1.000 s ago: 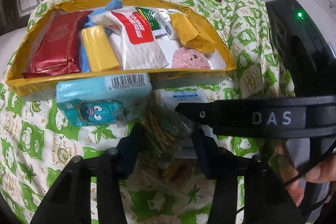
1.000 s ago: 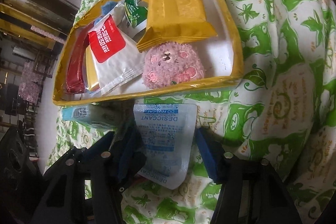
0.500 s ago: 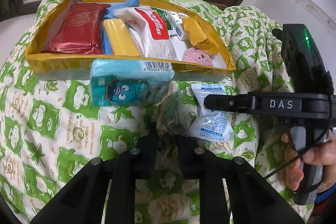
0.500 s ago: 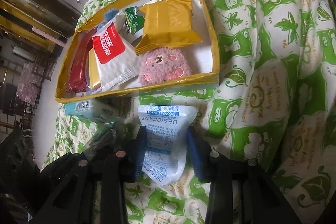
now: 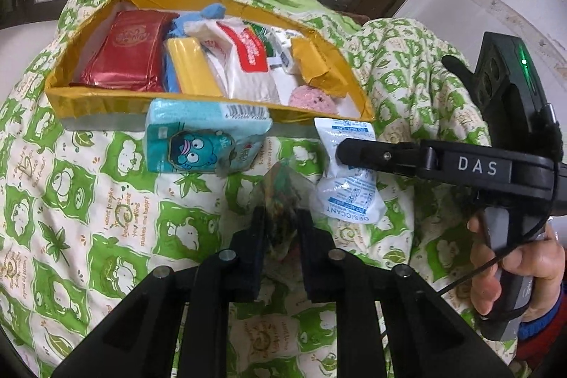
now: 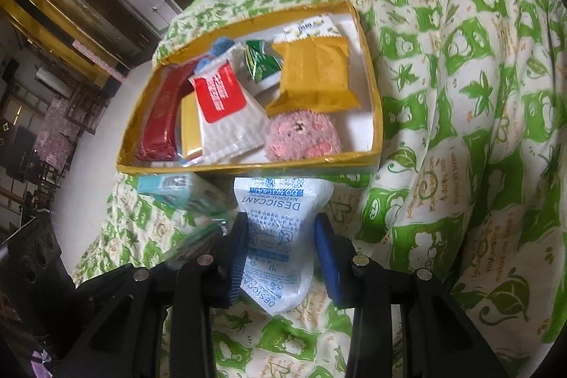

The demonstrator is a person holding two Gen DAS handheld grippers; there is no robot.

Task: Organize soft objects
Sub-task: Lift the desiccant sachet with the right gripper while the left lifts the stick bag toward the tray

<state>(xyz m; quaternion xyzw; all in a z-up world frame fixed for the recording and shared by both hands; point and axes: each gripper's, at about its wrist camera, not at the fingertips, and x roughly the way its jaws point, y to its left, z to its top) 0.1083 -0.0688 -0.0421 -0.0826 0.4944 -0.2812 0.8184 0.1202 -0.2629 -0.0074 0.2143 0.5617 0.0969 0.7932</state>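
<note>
Green-print quilt [image 5: 88, 201] — yellow box [image 5: 106, 101] of packets on it. Left gripper [image 5: 280, 229] fingers clamped on clear bag [image 5: 280, 190]; right gripper [image 6: 280, 254] fingers pinch desiccant pack [image 6: 276, 236] — print legible only in right view.

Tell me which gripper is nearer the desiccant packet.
Right. The right gripper has its fingers on either side of the desiccant packet; the left gripper, beside it, clamps a clear snack bag.
</note>
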